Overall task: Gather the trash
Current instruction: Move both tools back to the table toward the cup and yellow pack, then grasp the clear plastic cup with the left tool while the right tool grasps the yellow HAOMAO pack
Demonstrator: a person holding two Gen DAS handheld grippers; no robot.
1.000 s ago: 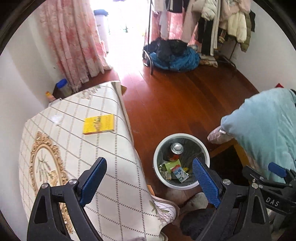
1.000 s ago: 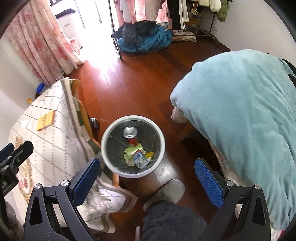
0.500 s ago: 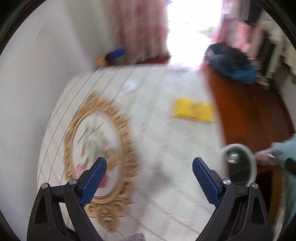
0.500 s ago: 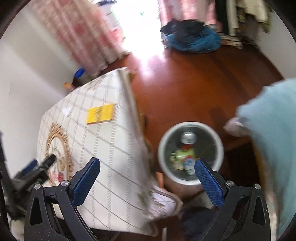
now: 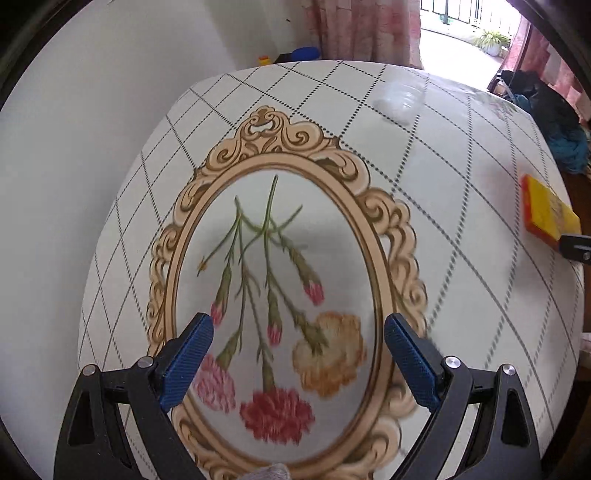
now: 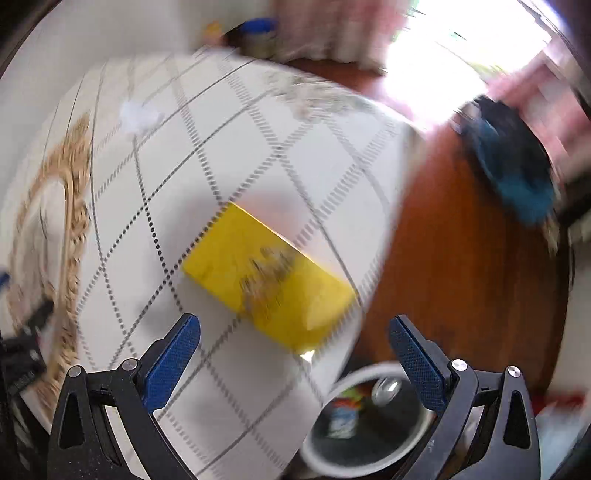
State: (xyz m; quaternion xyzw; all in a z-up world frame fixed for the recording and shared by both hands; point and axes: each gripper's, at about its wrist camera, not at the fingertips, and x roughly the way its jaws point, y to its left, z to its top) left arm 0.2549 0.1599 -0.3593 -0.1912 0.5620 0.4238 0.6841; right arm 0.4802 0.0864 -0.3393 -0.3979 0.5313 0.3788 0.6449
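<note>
A flat yellow box (image 6: 267,278) lies on the checked tablecloth (image 6: 207,155) near the table's right edge; the left wrist view shows the same yellow box (image 5: 546,214) at its far right. My right gripper (image 6: 295,350) hovers open just short of the box, nothing between its fingers. Below the table edge stands a white bin (image 6: 321,454) lined in black, with a can and wrappers inside. My left gripper (image 5: 299,354) is open and empty over the tablecloth's flower medallion (image 5: 280,295). A small clear wrapper (image 5: 400,99) lies at the far side of the table, also in the right wrist view as a pale wrapper (image 6: 140,112).
A white wall (image 5: 92,110) borders the table on the left. Red wooden floor (image 6: 461,258) lies to the right, with a dark blue heap of clothes (image 6: 513,173) on it. Pink curtains (image 5: 365,29) and a blue-lidded jar (image 6: 258,35) stand behind the table.
Both grippers swung left from over the bin to over the table. The left one now faces the flower medallion; the right one has closed in on the yellow box. Both stayed open.
</note>
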